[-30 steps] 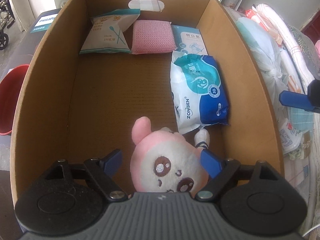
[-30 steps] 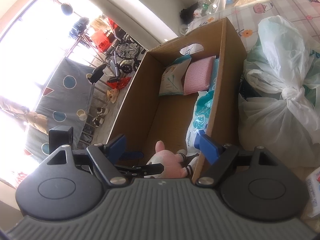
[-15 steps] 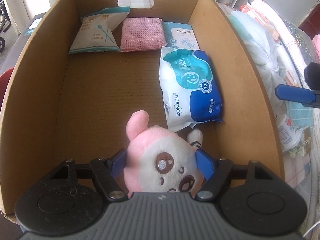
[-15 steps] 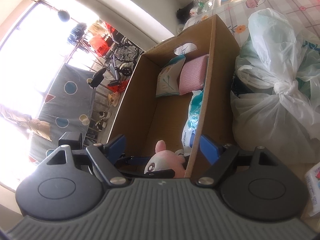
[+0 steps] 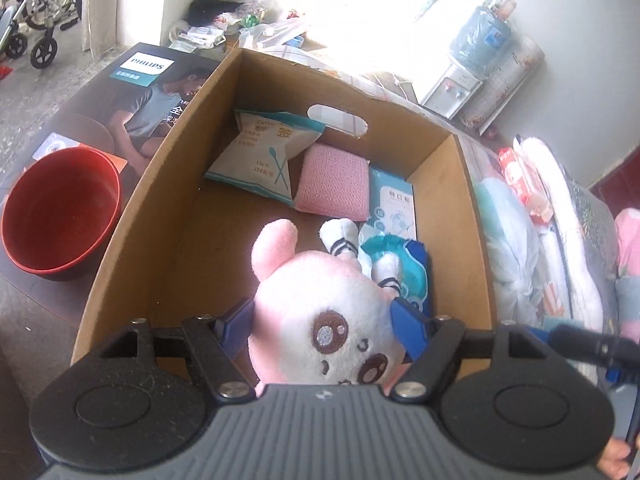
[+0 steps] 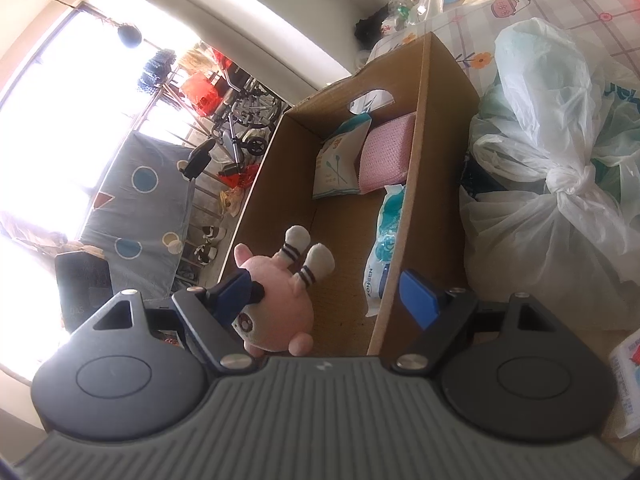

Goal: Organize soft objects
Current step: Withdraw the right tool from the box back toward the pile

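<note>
**Plush toy held over the near end of the box**

The left gripper [image 5: 322,322] has its 2 blue pads pressed into the sides of the pink and white plush toy with striped feet [image 5: 320,312], so the jaws are closed on it across its wide head. It hangs face toward the camera above the near end of the open brown cardboard box [image 5: 168,216], probably to be set on the bare floor there. A paper cotton-swab packet [image 5: 264,156], a pink knitted pad [image 5: 334,184] and a small teal packet [image 5: 394,206] line the far wall; a blue and white wet-wipe pack [image 6: 382,256] lies along the right wall. The right gripper [image 6: 326,300] waits with jaws wide and empty, near the box's right wall, leaving the left room to work
</note>
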### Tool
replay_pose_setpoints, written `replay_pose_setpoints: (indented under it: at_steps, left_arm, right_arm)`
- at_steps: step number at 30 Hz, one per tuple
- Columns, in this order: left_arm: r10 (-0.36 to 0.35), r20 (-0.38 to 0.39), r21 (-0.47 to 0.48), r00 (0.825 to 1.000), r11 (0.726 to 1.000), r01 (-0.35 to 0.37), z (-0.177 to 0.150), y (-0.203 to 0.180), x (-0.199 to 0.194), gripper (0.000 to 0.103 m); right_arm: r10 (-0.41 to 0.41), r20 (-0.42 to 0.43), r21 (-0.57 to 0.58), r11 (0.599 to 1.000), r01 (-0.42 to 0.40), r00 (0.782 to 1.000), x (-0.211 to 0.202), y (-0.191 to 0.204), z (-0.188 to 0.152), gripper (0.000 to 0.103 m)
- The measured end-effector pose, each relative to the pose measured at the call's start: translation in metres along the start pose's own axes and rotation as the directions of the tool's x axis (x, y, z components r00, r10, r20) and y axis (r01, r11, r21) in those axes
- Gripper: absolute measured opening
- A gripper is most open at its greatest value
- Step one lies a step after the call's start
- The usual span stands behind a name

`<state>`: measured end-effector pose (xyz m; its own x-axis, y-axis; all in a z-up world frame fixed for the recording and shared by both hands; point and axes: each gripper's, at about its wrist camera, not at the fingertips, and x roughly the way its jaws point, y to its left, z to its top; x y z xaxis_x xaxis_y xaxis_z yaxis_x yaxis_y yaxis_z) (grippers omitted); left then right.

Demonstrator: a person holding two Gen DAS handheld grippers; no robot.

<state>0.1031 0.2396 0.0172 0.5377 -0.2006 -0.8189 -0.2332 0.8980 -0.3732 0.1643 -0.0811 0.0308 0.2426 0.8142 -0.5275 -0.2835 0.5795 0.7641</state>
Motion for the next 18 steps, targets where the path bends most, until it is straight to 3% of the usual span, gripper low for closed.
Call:
replay_pose_setpoints:
  at_steps: [3, 9, 14, 18]
  left_arm:
    - [-0.048, -0.030, -0.129, 0.998, 0.991, 0.044, 0.016, 0.011, 0.029, 0.075]
    - [-0.013, -0.046, -0.296, 0.999, 0.955, -0.001, 0.028, 0.023, 0.074, 0.075]
    - [0.041, -0.083, -0.330, 0.996, 0.942, -0.066, 0.026, 0.026, 0.088, 0.077]
    - [0.047, -0.092, -0.339, 0.995, 0.938, -0.076, 0.027, 0.031, 0.087, 0.083]
  right_arm:
    - [0.004, 0.005, 0.005, 1.000, -0.004, 1.000, -0.003, 0.000, -0.002, 0.082]
    - [-0.010, 0.024, 0.013, 1.000, 0.010, 1.000, -0.013, -0.005, -0.002, 0.082]
    - [-0.016, 0.037, 0.026, 1.000, 0.015, 0.999, -0.017, -0.011, -0.001, 0.082]
    - [-0.018, 0.038, 0.033, 0.999, 0.017, 0.999, -0.016, -0.015, -0.004, 0.083]
